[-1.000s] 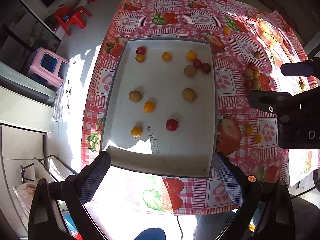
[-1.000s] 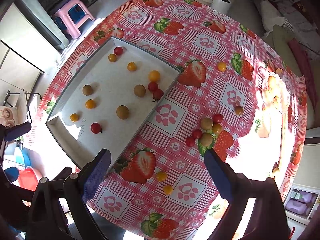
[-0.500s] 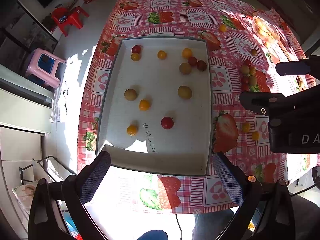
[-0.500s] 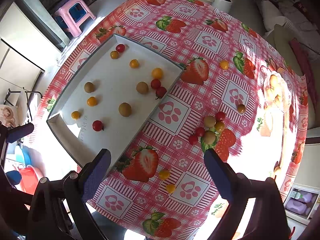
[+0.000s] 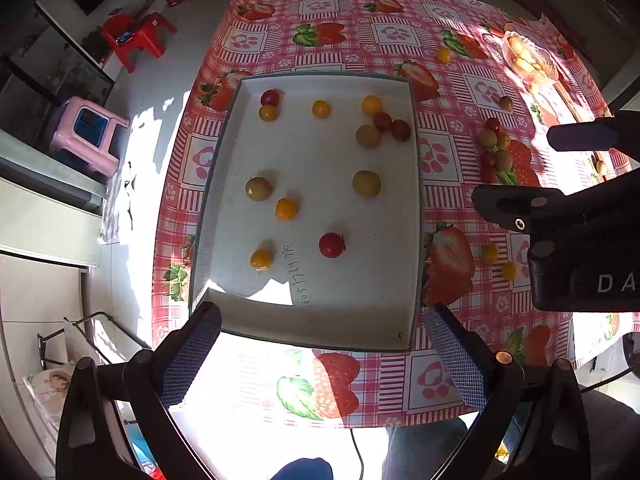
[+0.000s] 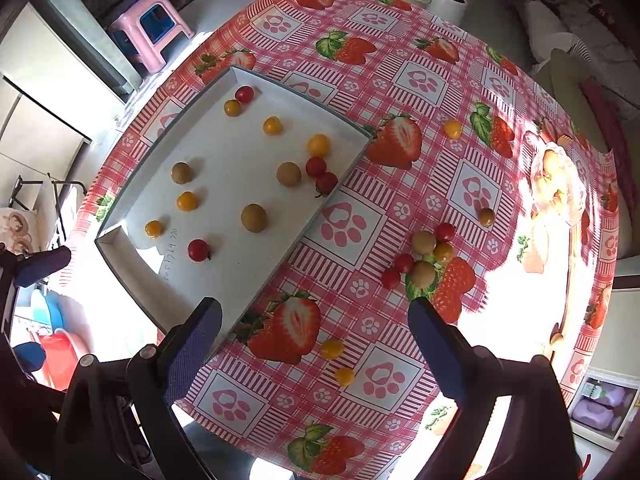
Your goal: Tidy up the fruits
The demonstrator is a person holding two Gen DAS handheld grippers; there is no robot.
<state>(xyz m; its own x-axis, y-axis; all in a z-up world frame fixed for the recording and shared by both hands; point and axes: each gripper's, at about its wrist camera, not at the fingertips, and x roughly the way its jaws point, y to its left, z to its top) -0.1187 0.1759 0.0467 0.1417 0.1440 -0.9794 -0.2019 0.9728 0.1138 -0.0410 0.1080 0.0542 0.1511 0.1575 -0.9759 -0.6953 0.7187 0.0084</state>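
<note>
Well above tray (image 5: 416, 208), both tongs gape empty.

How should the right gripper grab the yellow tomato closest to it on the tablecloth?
Judging from its pose, the right gripper should come straight down on the yellow tomato from above and close across its widest middle. It is small and round, so any side works, but it lies apart from the other yellow tomato and the tray, leaving room for both fingers.

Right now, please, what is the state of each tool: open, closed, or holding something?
Left tool: open, holding nothing, above the tray.
Right tool: open, holding nothing, above the table.
</note>
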